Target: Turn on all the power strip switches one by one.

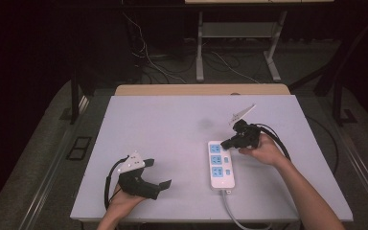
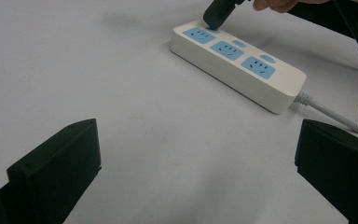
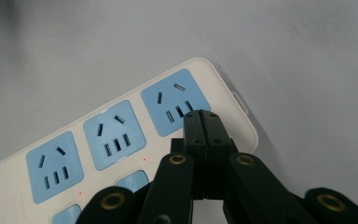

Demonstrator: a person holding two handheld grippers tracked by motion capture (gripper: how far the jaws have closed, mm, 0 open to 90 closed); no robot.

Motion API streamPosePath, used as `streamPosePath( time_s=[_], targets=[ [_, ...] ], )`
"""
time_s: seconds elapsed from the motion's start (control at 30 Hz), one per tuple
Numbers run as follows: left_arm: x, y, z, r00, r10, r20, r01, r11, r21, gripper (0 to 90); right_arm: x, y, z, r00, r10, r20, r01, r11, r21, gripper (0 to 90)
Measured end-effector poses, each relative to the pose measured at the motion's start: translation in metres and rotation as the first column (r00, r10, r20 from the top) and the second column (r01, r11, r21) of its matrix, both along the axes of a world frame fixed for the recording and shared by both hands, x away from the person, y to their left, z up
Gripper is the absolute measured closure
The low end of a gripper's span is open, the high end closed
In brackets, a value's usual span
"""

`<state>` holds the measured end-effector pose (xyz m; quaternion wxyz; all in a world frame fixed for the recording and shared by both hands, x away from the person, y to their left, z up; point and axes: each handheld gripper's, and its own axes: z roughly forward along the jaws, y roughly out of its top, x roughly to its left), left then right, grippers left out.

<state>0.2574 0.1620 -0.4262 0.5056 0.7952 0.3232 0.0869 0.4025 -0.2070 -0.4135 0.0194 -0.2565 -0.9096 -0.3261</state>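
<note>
A white plastic power strip (image 1: 220, 166) with three light-blue socket faces and small blue switches lay on the pale grey tabletop (image 1: 172, 143), directly under the tips of the right gripper (image 1: 228, 142). Its white cable (image 1: 235, 215) ran from the end nearest the person towards the table's near edge. In the right gripper view, the strip (image 3: 116, 140) sat just beyond and beneath the black jaws, with the socket at the strip's far end next to the jaw tips.

The right gripper's two jaws were pressed flat together, with nothing caught between them. Their joined tip (image 3: 200, 116) rested at or just above the far socket; whether it truly touched could not be told. The person's right hand (image 1: 263, 151) held this gripper angled down towards the strip.

The left gripper (image 1: 158, 184), black with a grey three-cornered plate on top, sat well to the left of the strip, near the table's front edge. Its jaws stood wide apart and held nothing. In the left gripper view, the strip (image 2: 237, 63) lay well ahead and to the right, with bare tabletop between the jaws.
</note>
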Motion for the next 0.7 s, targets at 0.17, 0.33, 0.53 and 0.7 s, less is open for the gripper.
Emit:
streamPosePath(
  time_s=[0.17,0.33,0.53,0.7],
  targets=[
    [-0.0003,-0.0002,0.0004,1.0,-0.001,0.003,0.001,1.0,0.002,0.0,-0.002,0.0017,0.0004,0.9997,0.008,0.023,-0.007,0.9998,-0.016,90.0],
    [-0.0006,0.0005,0.0007,1.0,0.003,0.004,-0.003,1.0,0.005,0.0,-0.0051,0.0044,0.0009,0.9983,-0.003,0.058,0.005,0.9993,-0.038,90.0],
    [-0.0007,0.0015,0.001,1.0,0.008,0.005,-0.008,1.0,-0.002,0.0,-0.0052,0.0048,0.0004,0.9986,-0.01,0.053,0.012,0.999,-0.042,90.0],
    [-0.0006,0.0016,0.001,1.0,0.008,0.004,-0.008,1.0,-0.001,0.0,-0.0054,0.0042,-0.0005,0.9982,-0.009,0.06,0.011,0.9995,-0.031,90.0]
  ],
)
